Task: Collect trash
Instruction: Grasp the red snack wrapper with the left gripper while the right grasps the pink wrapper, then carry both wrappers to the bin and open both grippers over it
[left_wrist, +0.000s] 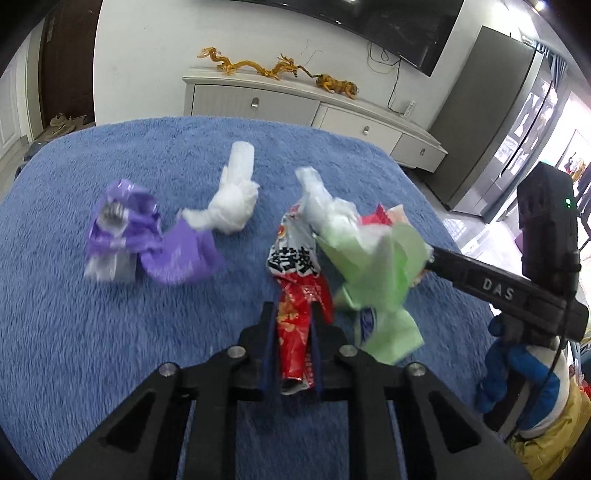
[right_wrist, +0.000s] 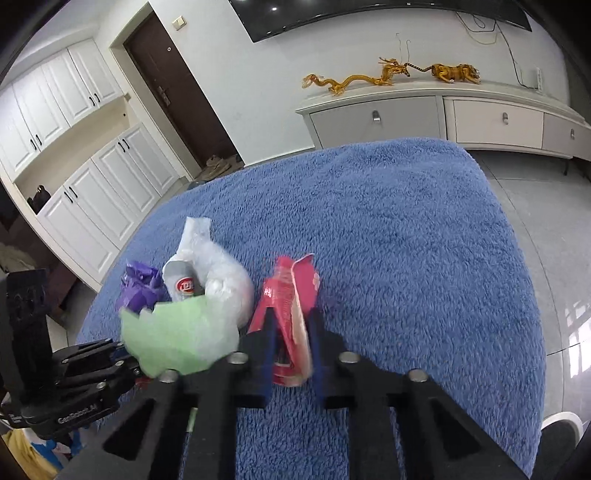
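Listing from the left of the left wrist view: a crumpled purple wrapper (left_wrist: 147, 236) with a silvery inner face lies on the blue fleece cover (left_wrist: 110, 350), well apart from either tool. Just to its right, touching its edge, a twisted white tissue wad (left_wrist: 232, 203) rests on the same cover.

Left gripper (left_wrist: 293, 317): fingers drawn close together, clamped on the lower part of a red snack bag (left_wrist: 295, 295). The bag runs lengthwise between the two fingers; its crushed upper part, with a white panel and bold black characters, sticks out beyond the fingertips. Its bottom end shows behind the fingers.

Next right: a clear plastic bag (left_wrist: 325, 206), cloudy and bunched, lies against the top of the red snack bag. A pale green paper sheet (left_wrist: 373, 273), creased and folded, overlaps it and hangs beside the left gripper's right finger.

Right gripper (right_wrist: 291, 332): fingers narrowed onto a pink-red wrapper (right_wrist: 291, 295), held upright between them, torn open at the top and flattened at the base. In the right wrist view the green sheet (right_wrist: 177, 332) sits just left of this gripper, with the clear bag (right_wrist: 218, 273) and a small can bearing a red label (right_wrist: 181, 280) behind it; the purple wrapper (right_wrist: 138, 286) lies further left.

Background: white sideboard (left_wrist: 295, 107) carrying golden dragon figurines (left_wrist: 251, 68).
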